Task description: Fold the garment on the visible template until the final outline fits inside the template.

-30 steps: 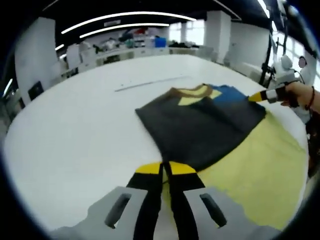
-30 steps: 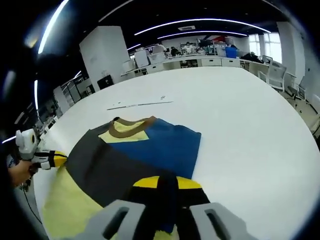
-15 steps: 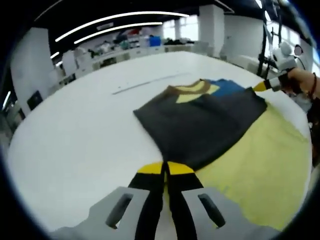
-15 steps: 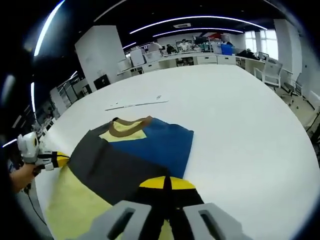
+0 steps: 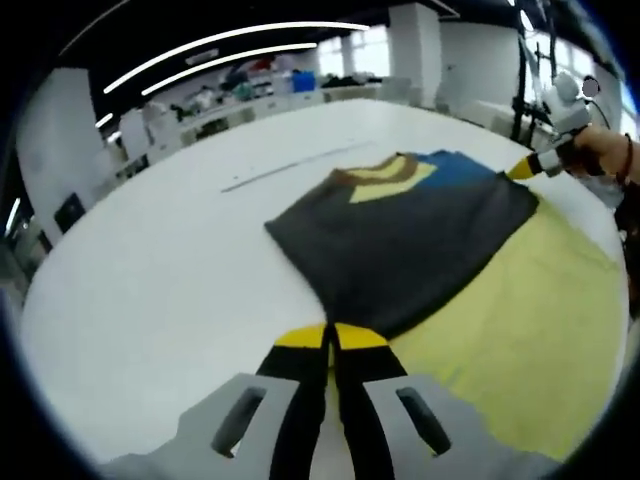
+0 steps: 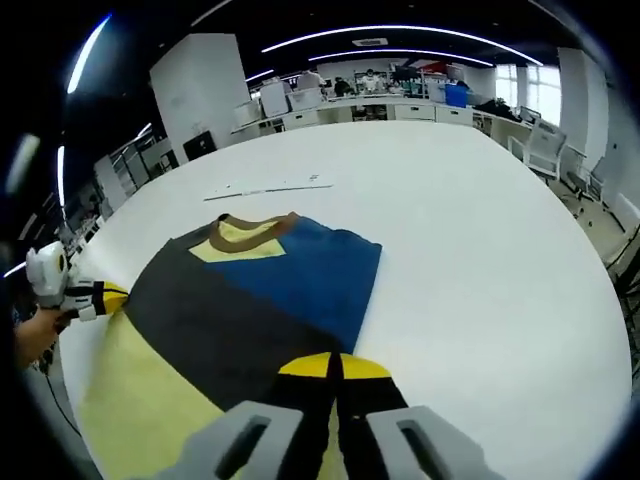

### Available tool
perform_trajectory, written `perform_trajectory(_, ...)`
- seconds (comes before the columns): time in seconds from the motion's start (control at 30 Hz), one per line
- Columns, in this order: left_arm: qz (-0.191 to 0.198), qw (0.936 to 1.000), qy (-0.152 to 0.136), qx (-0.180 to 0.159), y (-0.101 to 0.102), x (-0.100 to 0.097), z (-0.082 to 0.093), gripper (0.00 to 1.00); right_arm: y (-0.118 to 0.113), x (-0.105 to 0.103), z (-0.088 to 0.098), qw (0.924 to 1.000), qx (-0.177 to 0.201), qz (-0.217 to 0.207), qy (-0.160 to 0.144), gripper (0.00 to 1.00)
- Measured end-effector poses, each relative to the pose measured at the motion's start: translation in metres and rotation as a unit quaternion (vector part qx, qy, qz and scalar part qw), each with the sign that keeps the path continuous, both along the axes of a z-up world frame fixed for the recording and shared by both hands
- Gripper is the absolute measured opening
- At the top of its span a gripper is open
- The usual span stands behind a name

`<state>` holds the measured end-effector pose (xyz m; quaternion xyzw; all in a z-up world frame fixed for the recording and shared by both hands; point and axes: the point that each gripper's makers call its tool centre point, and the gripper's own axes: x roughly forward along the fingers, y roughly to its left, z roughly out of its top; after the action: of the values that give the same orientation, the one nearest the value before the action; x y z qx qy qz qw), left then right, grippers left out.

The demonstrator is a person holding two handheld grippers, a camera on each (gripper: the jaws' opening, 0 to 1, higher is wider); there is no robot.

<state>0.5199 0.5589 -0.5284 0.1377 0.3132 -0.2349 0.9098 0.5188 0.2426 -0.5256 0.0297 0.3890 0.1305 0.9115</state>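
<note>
While both grippers reach low over the white desk [image 6: 480,220], the left gripper [image 5: 331,338] has its jaws clenched on the near edge of the dark grey fold of the shirt [image 5: 400,240]; the right gripper [image 6: 334,366] pinches the opposite corner likewise; the shirt lies on the yellow template [image 5: 520,320], partly hiding it; a hand [image 5: 600,160] holds the right gripper, its arm cut off.

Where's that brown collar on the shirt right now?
In the right gripper view the brown collar sits at the shirt's far end, left of the blue panel, near the thin strip on the white table.
</note>
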Motion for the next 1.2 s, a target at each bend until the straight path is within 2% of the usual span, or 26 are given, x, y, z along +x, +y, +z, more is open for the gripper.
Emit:
perform_trajectory(0.13, 0.004, 1.0, -0.002, 0.002, 0.001, 0.001, 0.0, 0.02, -0.004, 0.0, 0.003, 0.9999, 0.001, -0.01, -0.003, 0.02)
perform_trajectory(0.27, 0.006, 0.9998, -0.011, 0.015, 0.005, 0.002, 0.004, 0.18, -0.006, -0.003, 0.009, 0.9999, 0.006, -0.013, -0.005, 0.13)
perform_trajectory(0.4, 0.01, 0.9999, -0.01, 0.005, 0.008, -0.002, 0.011, 0.32, 0.001, -0.01, 0.018, 0.9999, 0.014, 0.004, -0.009, 0.3)
perform_trajectory(0.53, 0.003, 0.9999, -0.011, -0.006, 0.008, -0.008, 0.019, 0.41, 0.008, -0.019, 0.024, 0.9994, 0.015, 0.03, -0.008, 0.49)
perform_trajectory(0.67, 0.011, 0.9993, -0.011, -0.034, 0.009, -0.011, 0.029, 0.49, 0.014, -0.032, 0.028, 0.9983, 0.014, 0.056, -0.003, 0.6)
perform_trajectory(0.93, -0.004, 0.9977, -0.013, -0.066, 0.006, -0.029, 0.05, 0.69, 0.019, -0.056, 0.042, 0.9965, 0.017, 0.082, -0.003, 0.79)
perform_trajectory(1.07, -0.019, 0.9982, -0.011, -0.056, 0.009, -0.044, 0.053, 0.76, 0.02, -0.071, 0.048, 0.9953, 0.013, 0.096, 0.0, 0.86)
perform_trajectory(1.2, -0.025, 0.9979, -0.004, -0.06, 0.013, -0.058, 0.056, 0.82, 0.022, -0.085, 0.05, 0.9943, 0.013, 0.105, 0.006, 0.91)
